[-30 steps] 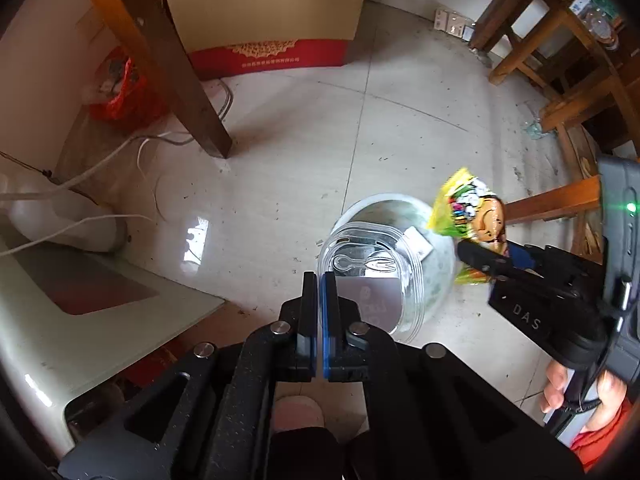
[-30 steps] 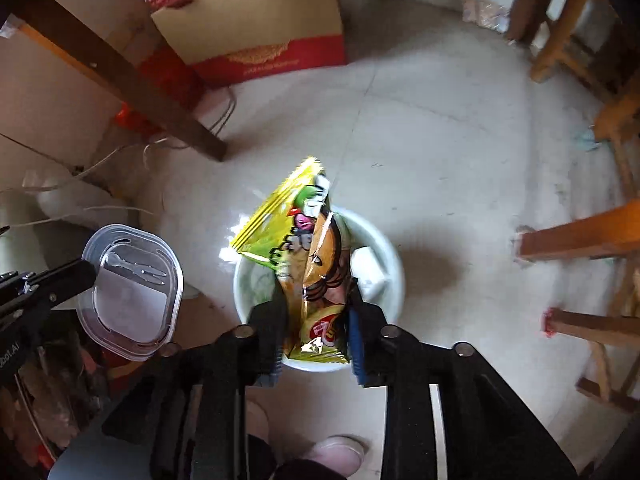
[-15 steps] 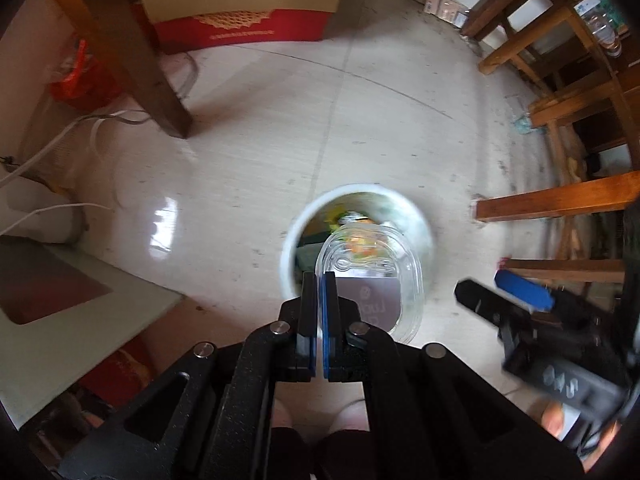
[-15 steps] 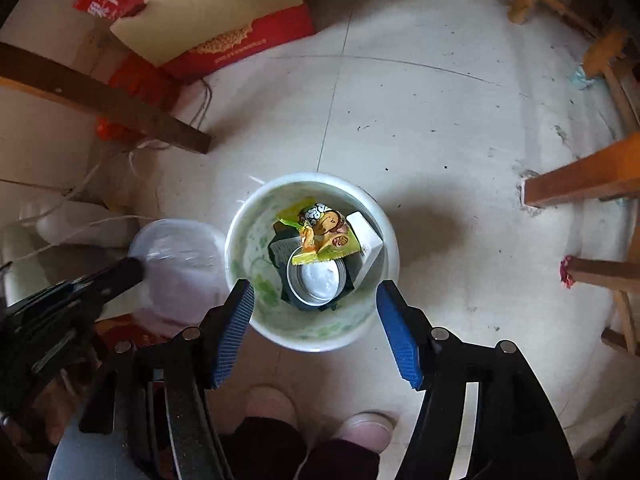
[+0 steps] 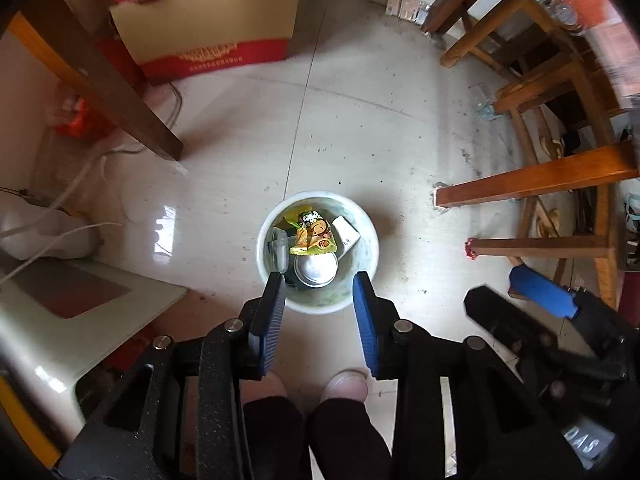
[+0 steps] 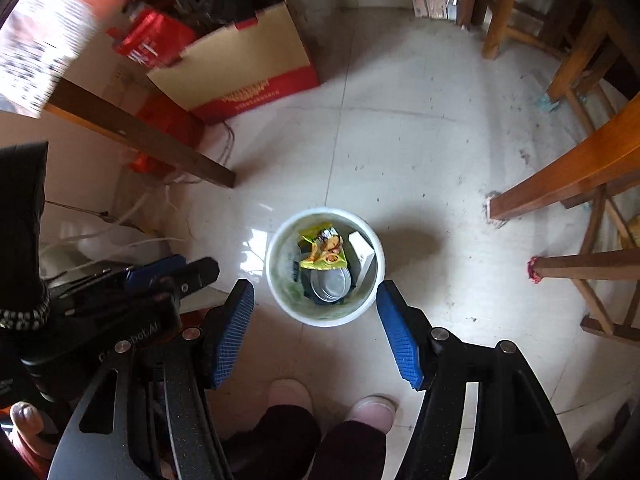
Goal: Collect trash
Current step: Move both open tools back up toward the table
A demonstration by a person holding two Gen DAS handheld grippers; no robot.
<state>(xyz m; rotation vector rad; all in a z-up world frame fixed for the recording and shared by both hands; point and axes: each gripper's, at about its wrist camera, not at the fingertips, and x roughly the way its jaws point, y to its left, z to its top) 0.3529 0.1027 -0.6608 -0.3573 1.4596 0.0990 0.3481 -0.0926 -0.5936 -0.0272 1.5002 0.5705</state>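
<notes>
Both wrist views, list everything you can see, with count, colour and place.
bin: one, white, on the floor centre
wrapper: one, yellow, in the bin
clear lid: one, at the bin's left wall
round lid: one, silvery, in the bin
small box: one, white, in the bin
carton: one, tan and red, far left
chairs: several, wooden, right
shoes: two, pink, below
left gripper: open, empty
right gripper: open, empty

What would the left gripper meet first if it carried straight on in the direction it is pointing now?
Probably the white bin on the floor: the open left gripper points down at it, likely reaching the near rim or the metal lid inside. Depth is unclear.
</notes>
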